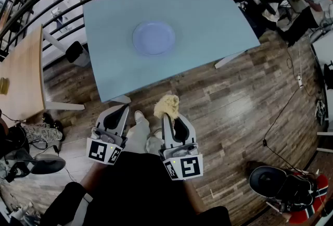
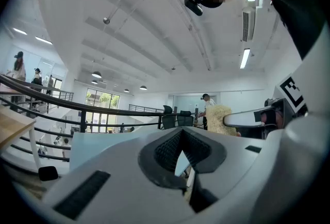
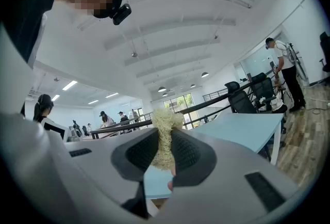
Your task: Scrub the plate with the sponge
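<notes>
Your right tongs (image 1: 172,118) are clamped on the sponge (image 1: 167,105). Its shaggy yellow mass is squeezed between the two pads, and its frayed top stands up past the tips in the right gripper view. Your left tongs (image 1: 116,118) are closed on themselves with nothing between them. The plate (image 1: 153,37) lies flat near the middle of the pale blue desk (image 1: 213,9), straight ahead of you and well apart from both tongs. A strip of wooden floor (image 1: 223,100) and the desk's near edge lie in between. Sideways, the plate sits between the lines of your two tongs, a little closer to the right pair, so the sponge hand probably has the shorter and straighter reach. The plate is round, so there is no long axis to line up with. What likely matters is getting forward and over it, then tipping the sponge downward so its loose end meets the plate's face and the pads stay clear. The left tongs look free to steady the rim from the left side.
</notes>
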The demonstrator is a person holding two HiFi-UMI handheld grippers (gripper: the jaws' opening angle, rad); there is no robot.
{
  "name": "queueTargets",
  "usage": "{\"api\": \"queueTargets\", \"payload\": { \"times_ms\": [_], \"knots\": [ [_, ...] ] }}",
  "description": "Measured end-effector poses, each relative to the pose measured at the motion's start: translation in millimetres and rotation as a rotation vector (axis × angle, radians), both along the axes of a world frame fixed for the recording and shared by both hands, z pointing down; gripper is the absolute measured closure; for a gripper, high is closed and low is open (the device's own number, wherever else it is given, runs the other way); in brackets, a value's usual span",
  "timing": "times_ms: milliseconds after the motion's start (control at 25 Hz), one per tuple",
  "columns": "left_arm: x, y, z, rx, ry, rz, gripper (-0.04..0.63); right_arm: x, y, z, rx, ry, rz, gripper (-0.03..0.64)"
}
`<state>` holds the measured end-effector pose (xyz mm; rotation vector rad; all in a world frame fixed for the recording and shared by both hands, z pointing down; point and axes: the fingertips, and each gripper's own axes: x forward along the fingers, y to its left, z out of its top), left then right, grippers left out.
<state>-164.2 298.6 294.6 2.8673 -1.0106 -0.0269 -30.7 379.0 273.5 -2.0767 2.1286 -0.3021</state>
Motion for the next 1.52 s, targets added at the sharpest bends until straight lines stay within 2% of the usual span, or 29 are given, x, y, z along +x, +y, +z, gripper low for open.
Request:
{"api": "queueTargets", "payload": {
  "times_ms": [240, 440, 720, 1000, 1520],
  "knots": [
    [-4, 44, -4, 0.008, 0.004, -0.02, 0.594, -1, 40, -10, 0.01, 0.037, -0.02, 0.545],
    [3, 64, -23, 0.047, 0.023, 0.007, 0.594, -2, 67, -23, 0.026, 0.08, -0.005, 0.545],
    [13, 66, -29, 0.056, 0.033, 0.025, 0.594, -3, 67, -27, 0.027, 0.091, -0.005, 0.545],
    [3, 70, -27, 0.049, 0.035, 0.021, 0.594, -10, 73, -30, 0.038, 0.085, 0.004, 0.545],
    [32, 65, -19, 0.042, 0.051, 0.004, 0.594, 25, 71, -21, 0.019, 0.067, 0.018, 0.543]
  ]
}}
